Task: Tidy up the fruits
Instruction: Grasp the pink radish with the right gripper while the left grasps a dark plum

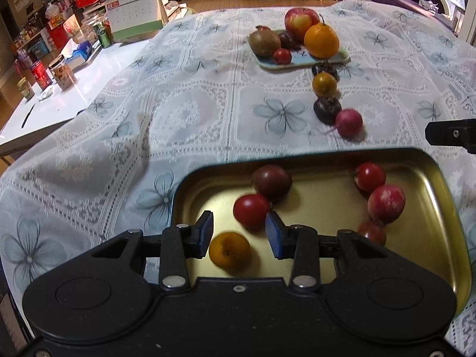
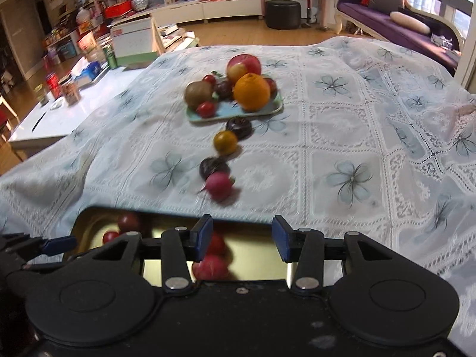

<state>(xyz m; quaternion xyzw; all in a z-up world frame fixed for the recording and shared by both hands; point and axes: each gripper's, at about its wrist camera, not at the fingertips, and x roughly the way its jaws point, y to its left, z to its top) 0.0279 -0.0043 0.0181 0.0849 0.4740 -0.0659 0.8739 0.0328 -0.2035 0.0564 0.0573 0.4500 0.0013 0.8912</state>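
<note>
My left gripper (image 1: pixel 239 232) is open and empty above a gold metal tin (image 1: pixel 428 172). The tin holds a yellow fruit (image 1: pixel 229 249), a red tomato (image 1: pixel 251 210), a dark plum (image 1: pixel 271 182) and several red fruits at its right side (image 1: pixel 386 203). My right gripper (image 2: pixel 242 236) is open and empty over the tin's near edge (image 2: pixel 89 217). On the cloth lie a pink radish (image 2: pixel 218 186), a dark fruit (image 2: pixel 212 166), a small orange fruit (image 2: pixel 225 142) and another dark fruit (image 2: pixel 239 126). A light blue tray (image 2: pixel 267 110) holds an orange, an apple, a kiwi and small red fruits.
A flowered lace cloth (image 1: pixel 193 104) covers the table. A white side table (image 1: pixel 59 101) at the left carries cans, jars and a box. A purple sofa (image 2: pixel 395 26) and a black stool (image 2: pixel 282 13) stand beyond the table.
</note>
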